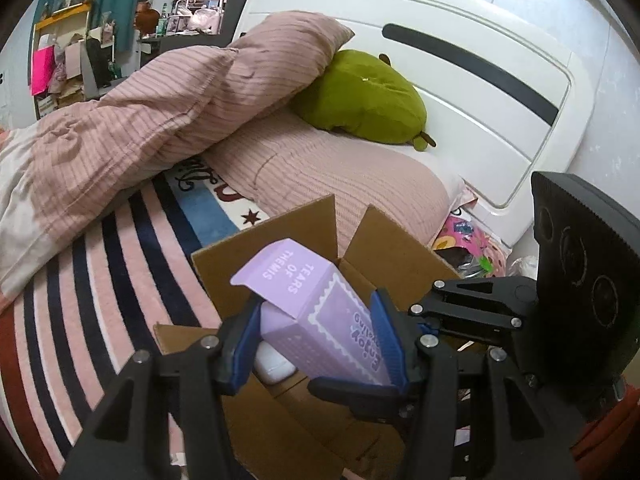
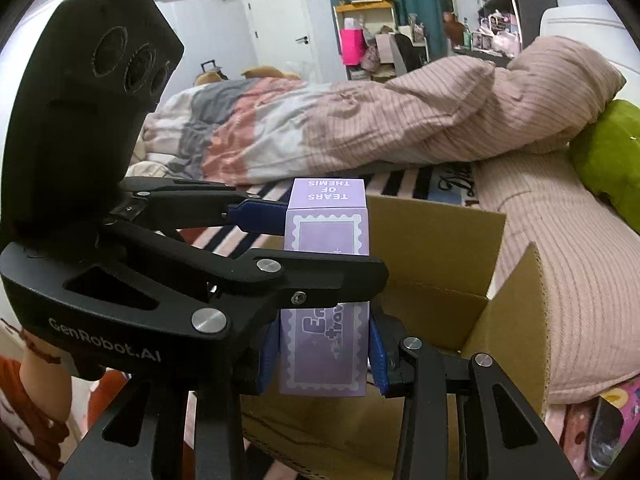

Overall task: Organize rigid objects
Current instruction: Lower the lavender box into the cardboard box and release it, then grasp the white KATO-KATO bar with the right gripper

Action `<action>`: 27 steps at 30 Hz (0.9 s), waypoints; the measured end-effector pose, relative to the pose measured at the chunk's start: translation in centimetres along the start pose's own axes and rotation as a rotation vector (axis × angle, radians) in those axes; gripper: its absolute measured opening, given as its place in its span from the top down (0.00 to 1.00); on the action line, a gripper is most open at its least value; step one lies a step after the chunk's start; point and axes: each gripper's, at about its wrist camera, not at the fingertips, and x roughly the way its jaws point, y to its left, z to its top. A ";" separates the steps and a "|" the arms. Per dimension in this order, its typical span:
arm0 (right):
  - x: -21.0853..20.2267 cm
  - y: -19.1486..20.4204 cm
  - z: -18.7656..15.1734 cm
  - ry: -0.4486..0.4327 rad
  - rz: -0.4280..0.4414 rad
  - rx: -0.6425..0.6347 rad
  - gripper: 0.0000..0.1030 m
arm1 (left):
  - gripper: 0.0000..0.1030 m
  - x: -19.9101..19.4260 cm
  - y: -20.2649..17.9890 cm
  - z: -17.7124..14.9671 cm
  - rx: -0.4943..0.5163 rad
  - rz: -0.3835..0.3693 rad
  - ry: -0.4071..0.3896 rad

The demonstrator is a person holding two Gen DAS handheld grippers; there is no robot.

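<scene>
A purple carton (image 1: 320,312) printed "TEARS OF THEMIS" is held over an open cardboard box (image 1: 384,248) on the bed. My left gripper (image 1: 316,344) is shut on the carton, a blue pad on each side. My right gripper (image 2: 324,352) is also shut on the same carton (image 2: 326,236), lower down, and it reaches in from the right in the left wrist view (image 1: 448,312). The left gripper crosses the right wrist view (image 2: 276,240) in front of the carton. A white object (image 1: 272,364) lies inside the box, partly hidden.
The box (image 2: 460,256) sits on a striped blanket (image 1: 100,280) beside a pink pillow (image 1: 340,176). A pink duvet (image 1: 160,112) and a green plush (image 1: 360,96) lie beyond. A white headboard (image 1: 480,92) stands behind. Colourful bags (image 1: 468,240) lie beside the bed.
</scene>
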 end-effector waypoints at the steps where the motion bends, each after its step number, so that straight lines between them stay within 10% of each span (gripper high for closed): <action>1: 0.1 0.0 -0.1 0.005 -0.004 0.002 0.67 | 0.51 0.2 0.0 0.0 0.005 0.008 0.003; 6: 0.5 0.3 -0.5 0.033 -0.061 0.009 0.48 | 0.24 -0.7 0.0 -0.4 0.029 0.100 -0.021; 17: -0.9 5.5 0.4 -0.028 0.004 -0.077 0.40 | 0.22 -8.1 4.2 -3.5 -0.054 0.226 -0.114; 27: 3.5 15.4 0.4 0.002 0.148 -0.231 0.40 | 0.22 -14.5 12.8 -12.9 -0.247 0.417 -0.145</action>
